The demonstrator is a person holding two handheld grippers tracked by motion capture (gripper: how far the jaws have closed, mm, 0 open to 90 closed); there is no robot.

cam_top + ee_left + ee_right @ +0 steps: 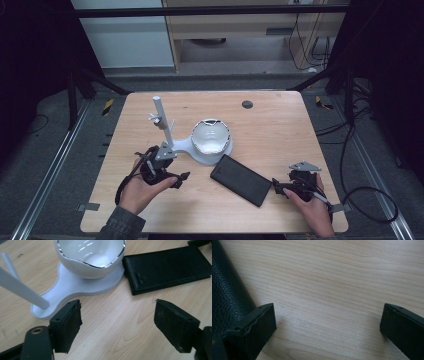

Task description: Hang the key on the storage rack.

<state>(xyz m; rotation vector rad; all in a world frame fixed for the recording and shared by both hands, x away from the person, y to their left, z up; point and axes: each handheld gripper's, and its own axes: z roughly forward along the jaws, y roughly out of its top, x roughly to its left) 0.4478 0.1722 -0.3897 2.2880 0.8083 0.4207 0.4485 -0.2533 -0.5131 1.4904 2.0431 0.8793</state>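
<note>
Dim room up top of the frame: a pale cabinet (131, 37) upper left, wooden shelving (235, 30) centre, cables (367, 165) trailing right across grey floor (45, 135), light wooden table (280, 125) mid-frame.

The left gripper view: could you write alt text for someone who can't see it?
Two black gripper jaws stand wide open, holding nothing, above a pale wooden table. Beyond them a white bowl with a silver rim sits on a flat white stand base, from which a white post rises at left. A black leather wallet lies flat at upper right.
</note>
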